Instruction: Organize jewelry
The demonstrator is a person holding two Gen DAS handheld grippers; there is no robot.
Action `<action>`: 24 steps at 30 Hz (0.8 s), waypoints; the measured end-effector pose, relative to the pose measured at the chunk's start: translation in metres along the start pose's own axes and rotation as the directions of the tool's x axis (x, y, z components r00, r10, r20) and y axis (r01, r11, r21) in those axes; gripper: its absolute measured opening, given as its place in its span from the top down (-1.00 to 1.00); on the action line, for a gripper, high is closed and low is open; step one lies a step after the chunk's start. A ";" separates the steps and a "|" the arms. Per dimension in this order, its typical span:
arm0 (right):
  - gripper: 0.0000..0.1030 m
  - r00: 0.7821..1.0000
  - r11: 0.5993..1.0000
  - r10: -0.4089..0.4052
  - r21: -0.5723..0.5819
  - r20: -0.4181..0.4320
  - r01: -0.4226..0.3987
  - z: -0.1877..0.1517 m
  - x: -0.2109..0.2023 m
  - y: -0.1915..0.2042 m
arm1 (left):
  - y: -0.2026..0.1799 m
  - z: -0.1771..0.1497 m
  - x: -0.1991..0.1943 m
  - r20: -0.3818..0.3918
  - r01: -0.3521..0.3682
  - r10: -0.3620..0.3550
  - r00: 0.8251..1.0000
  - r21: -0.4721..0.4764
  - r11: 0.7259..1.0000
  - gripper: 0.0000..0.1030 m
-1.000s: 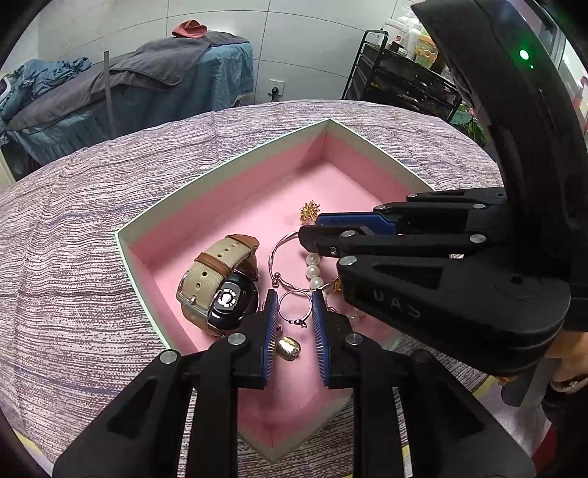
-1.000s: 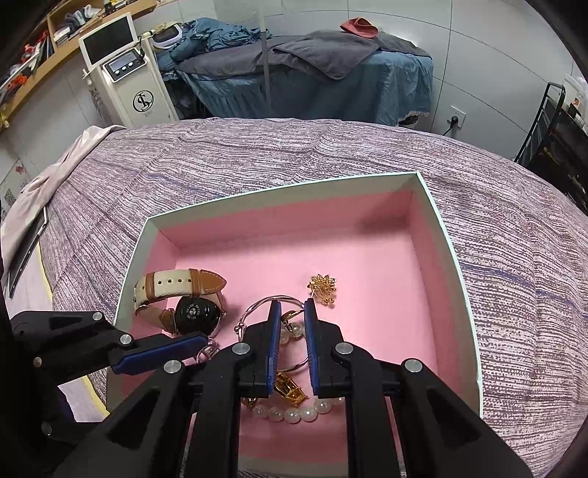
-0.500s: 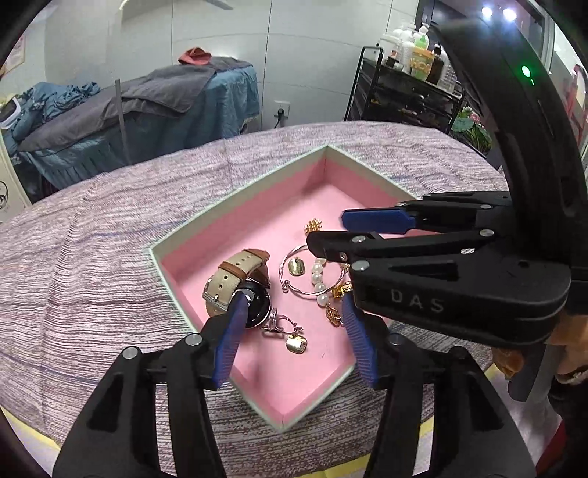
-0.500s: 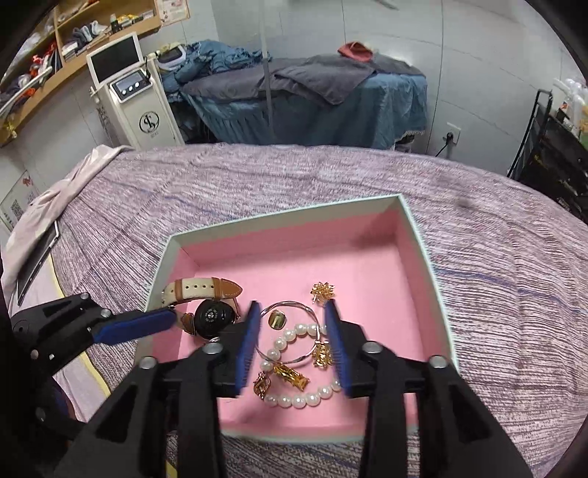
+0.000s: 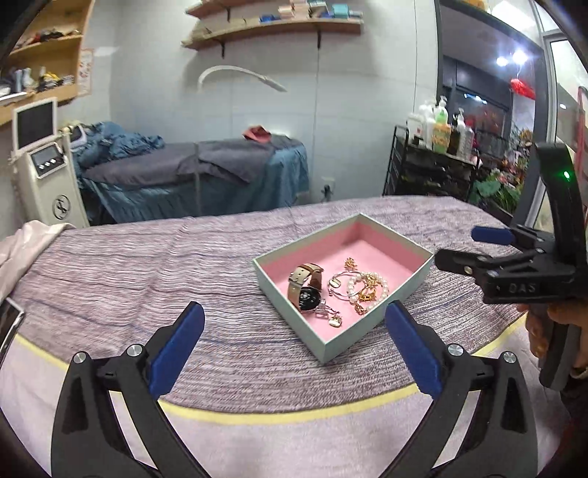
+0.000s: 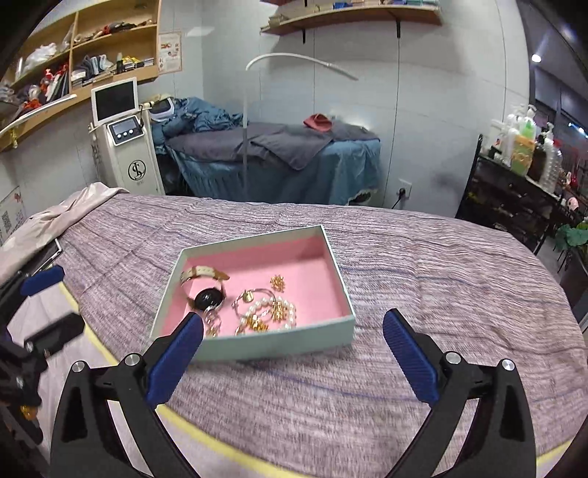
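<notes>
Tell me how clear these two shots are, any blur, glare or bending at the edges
Left wrist view: strong fisheye bending, with the shelf bowed; bright light glare at upper right; the box and watch are fairly sharp. Right wrist view: same bending; the bedspread looks streaked and the left gripper at the left edge is smeared by motion blur.

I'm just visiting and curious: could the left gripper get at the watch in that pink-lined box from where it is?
Probably yes. The left gripper hangs open and back from the box, which has no lid. The watch lies uncovered near the closer wall, with only bare cloth between.
</notes>
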State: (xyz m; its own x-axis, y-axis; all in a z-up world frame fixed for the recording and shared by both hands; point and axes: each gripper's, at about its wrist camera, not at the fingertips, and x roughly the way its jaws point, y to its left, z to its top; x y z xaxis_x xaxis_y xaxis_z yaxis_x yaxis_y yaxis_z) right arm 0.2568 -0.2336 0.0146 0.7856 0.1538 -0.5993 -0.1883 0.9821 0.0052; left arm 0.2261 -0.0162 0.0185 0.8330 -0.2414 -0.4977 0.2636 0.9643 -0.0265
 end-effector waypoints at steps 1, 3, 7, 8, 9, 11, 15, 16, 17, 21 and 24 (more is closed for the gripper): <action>-0.87 1.000 1.000 -0.007 -0.004 0.017 0.007 -0.007 -0.012 0.002 | 0.000 -0.005 -0.011 0.022 -0.004 0.004 1.000 0.001 1.000 -0.88; -0.87 0.997 0.999 -0.038 -0.018 0.068 0.039 -0.024 -0.037 0.008 | -0.001 -0.014 -0.026 0.049 -0.018 0.018 0.999 0.001 1.000 -0.88; -0.87 0.987 0.996 -0.065 -0.043 0.145 0.072 -0.054 -0.080 0.023 | -0.006 -0.039 -0.066 0.086 -0.041 0.041 0.995 -0.011 0.999 -0.88; -0.87 0.984 0.996 -0.073 -0.047 0.162 0.081 -0.062 -0.089 0.027 | -0.007 -0.045 -0.075 0.088 -0.039 0.040 0.995 -0.014 0.999 -0.88; -0.87 0.981 0.995 -0.082 -0.048 0.176 0.091 -0.070 -0.098 0.030 | -0.010 -0.051 -0.083 0.086 -0.043 0.045 0.995 -0.016 0.999 -0.88; -0.87 0.976 0.994 -0.090 -0.047 0.198 0.101 -0.085 -0.115 0.037 | -0.016 -0.062 -0.098 0.082 -0.050 0.050 0.995 -0.012 0.999 -0.88; -0.87 0.966 0.992 -0.107 -0.037 0.236 0.120 -0.111 -0.146 0.051 | -0.027 -0.086 -0.125 0.071 -0.082 0.085 0.994 -0.034 0.996 -0.88; -0.87 0.963 0.991 -0.113 -0.038 0.244 0.125 -0.117 -0.153 0.054 | -0.029 -0.092 -0.131 0.074 -0.088 0.091 0.993 -0.043 0.995 -0.88; -0.87 0.961 0.990 -0.119 -0.043 0.251 0.134 -0.123 -0.160 0.058 | -0.032 -0.098 -0.139 0.083 -0.087 0.091 0.992 -0.050 0.995 -0.88; -0.87 0.953 0.987 -0.131 -0.053 0.273 0.150 -0.141 -0.182 0.069 | -0.045 -0.117 -0.165 0.148 -0.101 0.110 0.983 -0.064 0.993 -0.88; -0.87 0.938 0.978 -0.169 -0.069 0.301 0.199 -0.152 -0.197 0.078 | -0.058 -0.125 -0.178 0.172 -0.137 0.139 0.975 -0.025 0.990 -0.88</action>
State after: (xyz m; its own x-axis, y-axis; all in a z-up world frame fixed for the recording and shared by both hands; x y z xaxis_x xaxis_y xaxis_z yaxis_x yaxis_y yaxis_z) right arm -0.0022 -0.2037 0.0116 0.9467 0.0108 -0.3220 -0.0686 0.9832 -0.1689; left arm 0.0014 -0.0152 0.0005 0.9326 -0.1204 -0.3403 0.1351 0.9906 0.0199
